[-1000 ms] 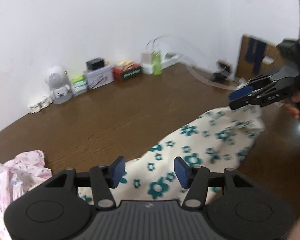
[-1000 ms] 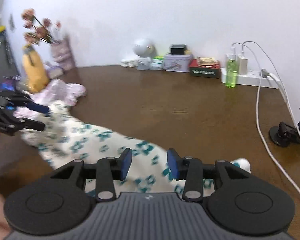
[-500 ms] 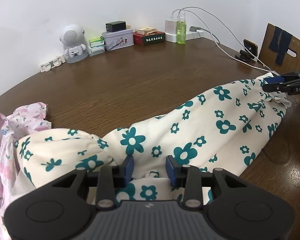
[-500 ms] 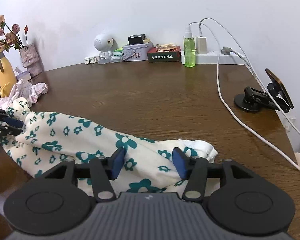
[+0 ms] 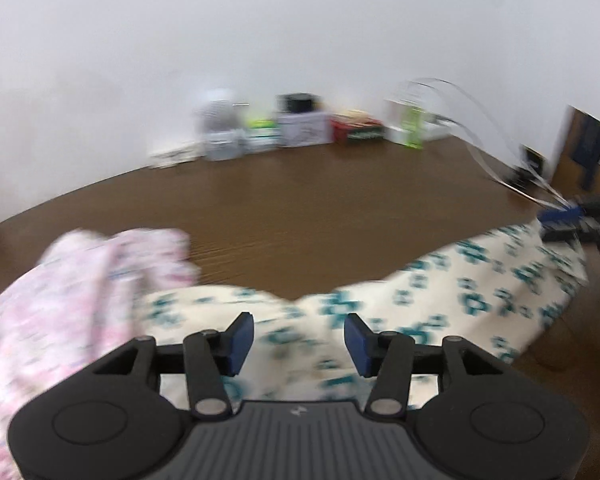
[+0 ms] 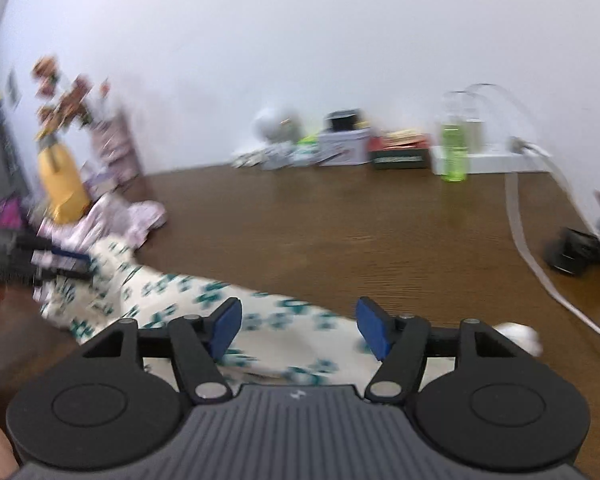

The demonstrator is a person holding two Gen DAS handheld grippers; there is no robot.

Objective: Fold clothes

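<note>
A cream garment with teal flowers (image 5: 440, 292) lies stretched across the brown table (image 5: 300, 208); it also shows in the right wrist view (image 6: 172, 292). My left gripper (image 5: 299, 340) is open above its left end, fingers apart, holding nothing. My right gripper (image 6: 298, 330) is open above its right end, holding nothing. Each gripper shows in the other's view, at the garment's far end: the right one (image 5: 572, 220), the left one (image 6: 56, 262). Both views are motion-blurred.
A pink floral garment (image 5: 72, 280) lies bunched at the left, beside the cream one. Small boxes, a white gadget, a green bottle (image 6: 454, 152) and a power strip line the wall. A white cable (image 6: 528, 248) and a phone stand (image 6: 576, 252) lie at the right. A yellow vase (image 6: 62, 184) stands far left.
Both grippers have opened wider and lifted back from the cream garment, which they were pressed into half a second ago. The garment lies stretched between them.
</note>
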